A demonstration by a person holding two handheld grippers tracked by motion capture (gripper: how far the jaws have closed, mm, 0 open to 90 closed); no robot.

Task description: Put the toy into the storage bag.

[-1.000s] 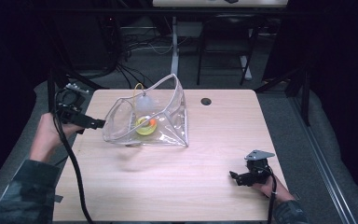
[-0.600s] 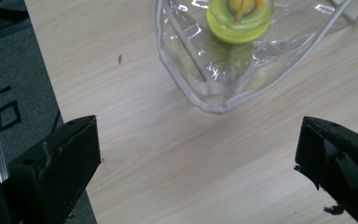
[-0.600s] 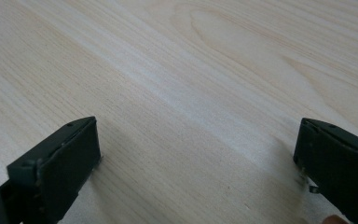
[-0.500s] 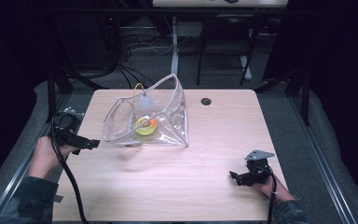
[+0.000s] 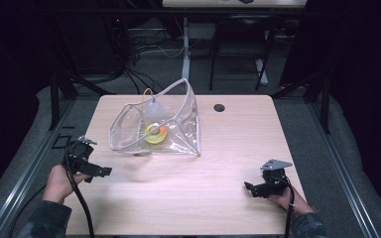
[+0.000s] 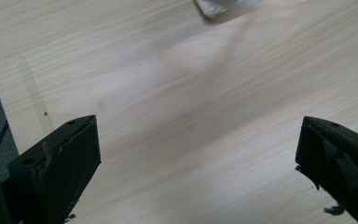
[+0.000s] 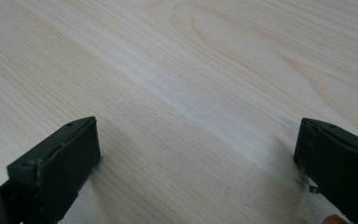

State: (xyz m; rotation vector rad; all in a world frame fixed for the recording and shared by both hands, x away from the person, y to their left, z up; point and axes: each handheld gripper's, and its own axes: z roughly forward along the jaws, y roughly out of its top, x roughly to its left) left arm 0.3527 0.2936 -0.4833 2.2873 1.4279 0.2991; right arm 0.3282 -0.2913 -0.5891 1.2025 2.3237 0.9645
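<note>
- Your right claw [image 5: 258, 189] rests on the bench [image 5: 218, 163] near its front edge, jaws wide apart and empty.
- Your left claw [image 5: 96, 171] sits low at the front left corner, jaws spread too, gripping nothing.
- The clear bag [image 5: 154, 126] lies apart from both claws, mid-bench toward the back, mouth facing left.
- A yellow toy [image 5: 155, 134] already sits inside; little seems left.

Pretty much the whole near half of the worktop [image 5: 193, 188] is bare wood, so there's loads of room to move between the two tongs. The one obstacle is the clear plastic box [image 5: 154, 126], tipped on its side at the back left. To the right of the box it's open, with just a small dark hole [image 5: 219, 107].
</note>
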